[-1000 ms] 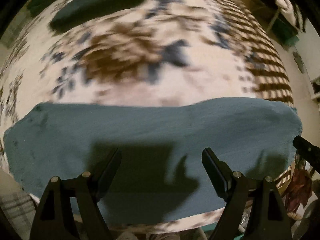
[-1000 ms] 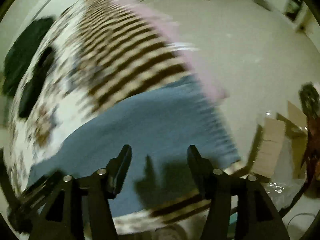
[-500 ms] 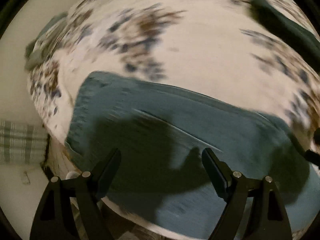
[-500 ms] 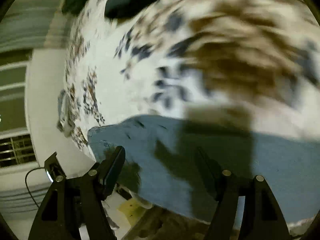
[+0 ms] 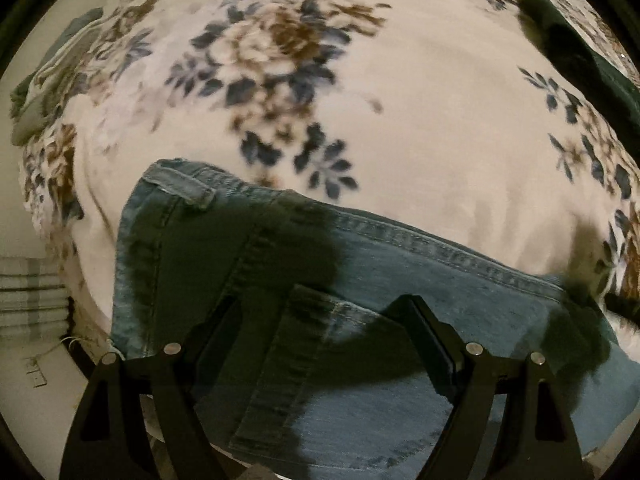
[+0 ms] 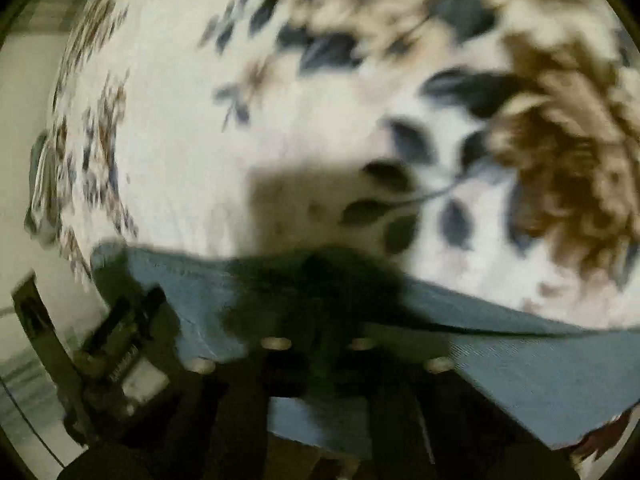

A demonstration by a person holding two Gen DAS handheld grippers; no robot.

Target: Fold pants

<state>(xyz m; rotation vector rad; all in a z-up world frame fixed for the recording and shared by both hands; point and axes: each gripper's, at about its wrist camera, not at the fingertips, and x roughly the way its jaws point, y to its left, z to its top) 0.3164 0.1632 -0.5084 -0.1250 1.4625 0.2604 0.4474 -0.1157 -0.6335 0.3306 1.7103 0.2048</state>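
Blue jeans [image 5: 460,280] lie flat along the near edge of a floral bedspread [image 5: 400,120], with the waistband and a belt loop [image 5: 192,192] at the left. My left gripper [image 5: 324,320] hovers open over the waist end and points straight down; no cloth is between its fingers [image 5: 420,324]. In the blurred right wrist view, my right gripper [image 6: 320,320] has its jaws drawn together at the far edge of the jeans [image 6: 540,368], shut on the denim. Blur hides how much cloth is pinched. The left gripper's body [image 6: 116,344] shows at the lower left there.
A dark green garment [image 5: 580,52] lies at the bed's far right. A grey-green folded cloth [image 5: 48,92] sits at the left corner. The bed's edge drops to pale floor [image 5: 24,380] on the left, beside a plaid fabric [image 5: 28,300].
Both views have swept along the jeans from the striped end to the waistband end. The right jaws, open before, now stand together. The left jaws stay wide.
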